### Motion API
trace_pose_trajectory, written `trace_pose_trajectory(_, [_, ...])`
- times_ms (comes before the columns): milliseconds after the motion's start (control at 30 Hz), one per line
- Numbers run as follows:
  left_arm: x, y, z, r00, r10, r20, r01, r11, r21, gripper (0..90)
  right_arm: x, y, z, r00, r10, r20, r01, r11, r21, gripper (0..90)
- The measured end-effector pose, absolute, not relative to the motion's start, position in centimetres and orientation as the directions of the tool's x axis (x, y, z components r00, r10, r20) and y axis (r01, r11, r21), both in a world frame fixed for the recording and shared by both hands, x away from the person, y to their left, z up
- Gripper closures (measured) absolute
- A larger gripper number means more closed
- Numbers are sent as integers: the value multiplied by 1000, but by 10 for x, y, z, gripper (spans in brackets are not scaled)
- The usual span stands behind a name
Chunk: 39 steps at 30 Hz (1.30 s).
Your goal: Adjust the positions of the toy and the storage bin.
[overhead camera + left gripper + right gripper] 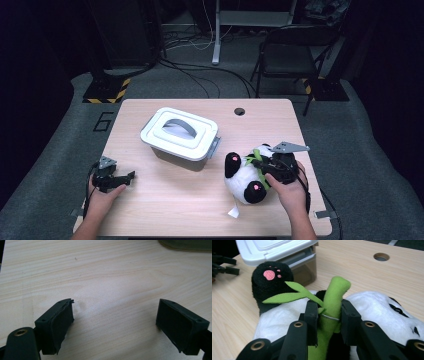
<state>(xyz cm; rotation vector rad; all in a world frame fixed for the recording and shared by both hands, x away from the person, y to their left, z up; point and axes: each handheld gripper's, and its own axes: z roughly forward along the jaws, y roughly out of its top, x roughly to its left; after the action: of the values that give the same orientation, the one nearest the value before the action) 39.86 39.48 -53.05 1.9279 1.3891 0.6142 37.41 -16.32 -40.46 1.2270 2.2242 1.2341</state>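
1. The right gripper (328, 322) is clamped on the green plush bamboo stalk (332, 302) of a black-and-white plush panda toy (247, 175); the stalk is pinched between both jaws.
2. The panda is seen lying on the light wooden table (165, 200), under and just left of the right gripper.
3. The left gripper (115, 322) is held with jaws wide apart, nothing between them.
4. A white lidded plastic box with a grey handle (180, 134) stands between the two grippers, farther back.
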Motion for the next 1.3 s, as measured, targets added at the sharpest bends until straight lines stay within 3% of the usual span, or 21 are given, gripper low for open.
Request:
trace_pose_trajectory(467, [399,395,-531,321,947,-11,629,-205,750,140,372,-183,-413,-525,844,107,542,235,807,702])
trace_pose_trajectory(833, [399,395,-530,324,946,-12,634,-208,745,140,376,-188,-427,-535,836,123,558,240,794,690])
trace_pose_trajectory(1100, [398,396,-530,313,950,-14,626,-195,755,168,375,-191,-427,-529,836,148,559,212,802,615])
trace_pose_trajectory(1300, [396,397,-528,310,951,-16,632,-193,751,253,370,-193,-416,-525,840,139,529,194,826,542])
